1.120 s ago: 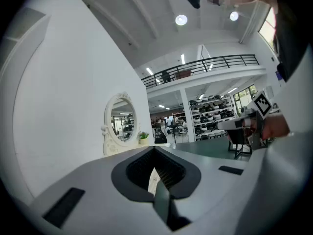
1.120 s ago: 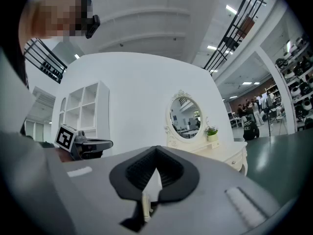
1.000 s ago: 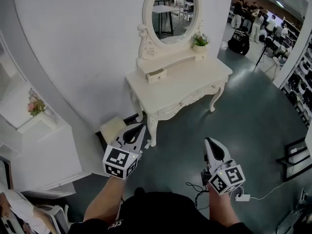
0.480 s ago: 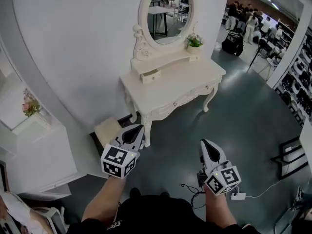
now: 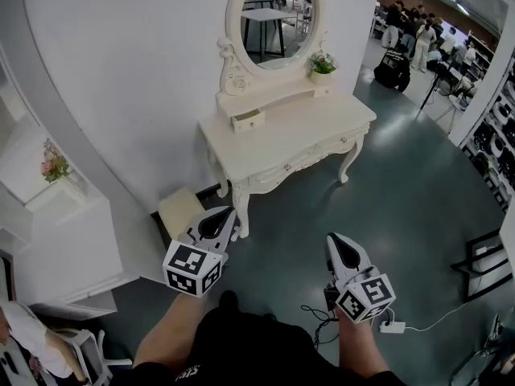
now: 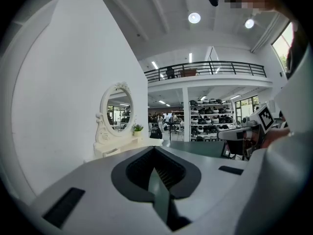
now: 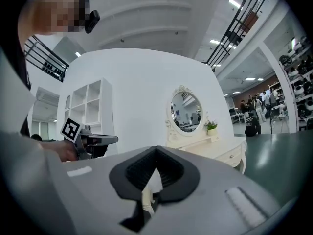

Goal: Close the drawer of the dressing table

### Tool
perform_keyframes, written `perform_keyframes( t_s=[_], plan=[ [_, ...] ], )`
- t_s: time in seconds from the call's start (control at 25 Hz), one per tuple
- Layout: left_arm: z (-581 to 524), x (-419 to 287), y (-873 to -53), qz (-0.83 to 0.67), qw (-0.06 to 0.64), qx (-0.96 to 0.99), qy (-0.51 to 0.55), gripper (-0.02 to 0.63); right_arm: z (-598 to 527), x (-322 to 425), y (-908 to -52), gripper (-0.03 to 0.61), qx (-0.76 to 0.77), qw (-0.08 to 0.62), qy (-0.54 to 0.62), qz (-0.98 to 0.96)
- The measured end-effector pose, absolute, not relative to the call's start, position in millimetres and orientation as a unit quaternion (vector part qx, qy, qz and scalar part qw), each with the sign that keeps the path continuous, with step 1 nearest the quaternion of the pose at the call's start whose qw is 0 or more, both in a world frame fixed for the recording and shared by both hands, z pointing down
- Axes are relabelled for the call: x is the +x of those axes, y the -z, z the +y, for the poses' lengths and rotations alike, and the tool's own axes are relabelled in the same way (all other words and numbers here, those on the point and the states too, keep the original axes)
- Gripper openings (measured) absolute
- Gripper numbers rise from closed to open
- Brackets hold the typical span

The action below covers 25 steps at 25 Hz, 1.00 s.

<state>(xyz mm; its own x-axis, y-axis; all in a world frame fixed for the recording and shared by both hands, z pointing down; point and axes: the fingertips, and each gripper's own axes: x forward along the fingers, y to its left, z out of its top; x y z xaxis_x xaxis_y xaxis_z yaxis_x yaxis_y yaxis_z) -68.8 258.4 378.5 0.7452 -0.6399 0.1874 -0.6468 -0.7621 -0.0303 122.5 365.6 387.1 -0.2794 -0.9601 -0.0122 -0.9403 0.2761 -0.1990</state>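
Down low, just ahead of the body: left gripper [image 5: 219,220] with jaws pressed together on nothing, tips meeting in its own view [image 6: 155,153]; right gripper [image 5: 342,248] likewise closed and empty, pads touching [image 7: 155,151]; both aimed roughly level toward the furniture, well apart from each other.

Just beyond the left gripper's tip, a low cream cushioned stool [image 5: 181,211] against the wall; ahead of the right gripper, a stretch of dark grey-green glossy floor [image 5: 402,175]; by the right wrist, thin cables and a white power strip [image 5: 394,326] on that floor.

Farther on, against the white wall, the cream carved-leg dressing table [image 5: 290,147]; on its raised back shelf, the small cream drawer [image 5: 248,120], pulled partly out, well away from both grippers; above it an oval mirror in an ornate cream frame [image 5: 273,18]; at the shelf's right end a small potted green plant [image 5: 322,64].

Off to the left, a white shelf unit with pink flowers [image 5: 55,167]; far back on the right, a cluster of people [image 5: 418,22].
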Motion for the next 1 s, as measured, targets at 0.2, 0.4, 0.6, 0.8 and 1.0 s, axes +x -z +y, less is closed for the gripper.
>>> perform_keyframes(
  t_s=[0.2, 0.4, 0.6, 0.8, 1.0],
  plan=[
    [246.9, -69.3, -384.9, -0.351, 0.031, 0.931, -0.092, 0.006, 352.5, 116.3, -394.9, 0.011, -0.578, 0.059, 0.095, 0.808],
    [222.2, -61.9, -395.7, -0.338, 0.041, 0.935, -0.095, 0.006, 328.1, 119.7, -397.0, 0.011, -0.576, 0.051, 0.098, 0.81],
    [177.8, -48.0, -397.1, -0.325, 0.035, 0.941, -0.09, 0.006, 293.7, 133.1, -400.5, 0.011, -0.59, 0.039, 0.1, 0.8],
    [119.7, -34.9, -387.1, -0.308, 0.025, 0.947, -0.086, 0.006, 239.1, 141.6, -391.7, 0.011, -0.611, 0.039, 0.092, 0.786],
    [59.4, -29.3, -383.0, -0.288, 0.025, 0.953, -0.085, 0.006, 180.9, 139.7, -384.7, 0.011, -0.622, 0.036, 0.088, 0.778]
  ],
)
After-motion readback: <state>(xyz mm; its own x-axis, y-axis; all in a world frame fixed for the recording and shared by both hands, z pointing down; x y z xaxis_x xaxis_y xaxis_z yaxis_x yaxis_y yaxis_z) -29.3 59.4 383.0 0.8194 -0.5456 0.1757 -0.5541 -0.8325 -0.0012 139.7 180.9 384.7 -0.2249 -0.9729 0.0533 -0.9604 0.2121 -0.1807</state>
